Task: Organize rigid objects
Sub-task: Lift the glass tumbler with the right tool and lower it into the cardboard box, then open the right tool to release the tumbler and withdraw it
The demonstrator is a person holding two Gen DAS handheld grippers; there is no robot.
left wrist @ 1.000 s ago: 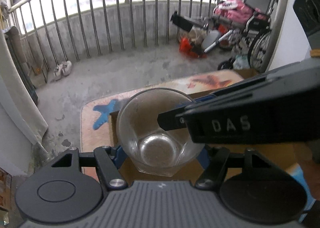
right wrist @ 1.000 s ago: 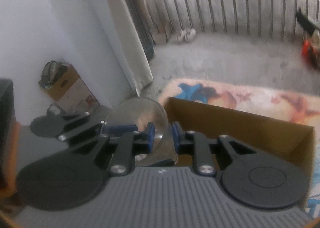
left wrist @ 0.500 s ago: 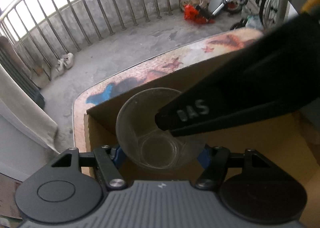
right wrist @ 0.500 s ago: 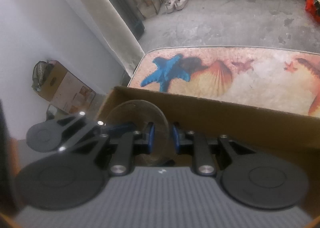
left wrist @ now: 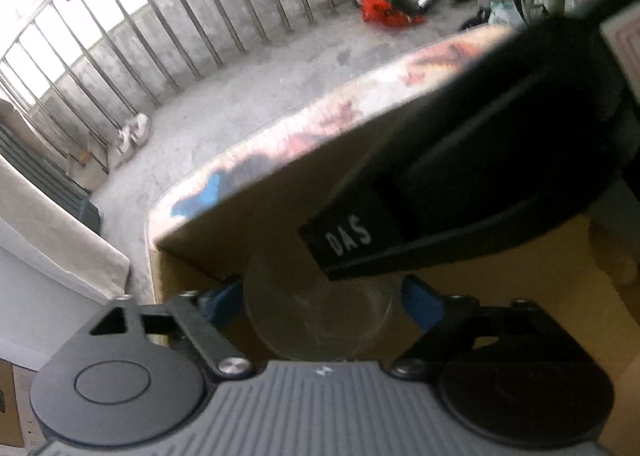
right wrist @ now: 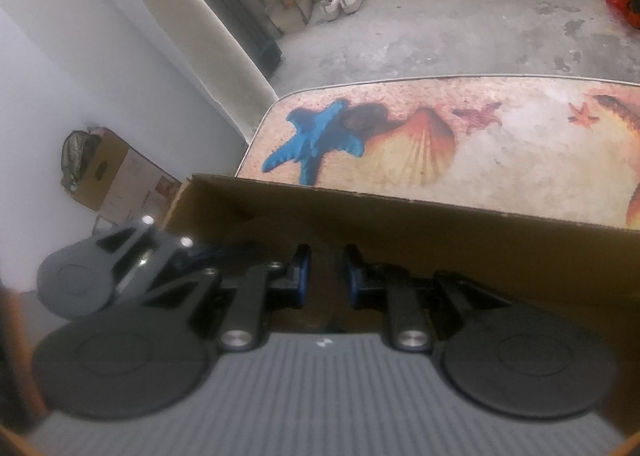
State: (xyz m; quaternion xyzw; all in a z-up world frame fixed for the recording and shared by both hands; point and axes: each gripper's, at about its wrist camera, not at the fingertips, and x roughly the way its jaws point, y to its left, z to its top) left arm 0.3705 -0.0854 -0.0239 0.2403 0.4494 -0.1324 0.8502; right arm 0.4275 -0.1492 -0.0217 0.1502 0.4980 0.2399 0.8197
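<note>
Clear smooth glass; matt brown cardboard box; rough concrete floor.

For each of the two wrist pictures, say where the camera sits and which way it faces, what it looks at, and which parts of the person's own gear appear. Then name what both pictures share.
Left wrist: sits on the left gripper, facing forward and down into the cardboard box; its blue fingers flank a clear glass, the right gripper's body crossing above.
Right wrist: sits on the right gripper, facing the box's far wall and seashell mat; the left gripper shows at left.
Shared: box, glass, mat, sneakers.
</note>
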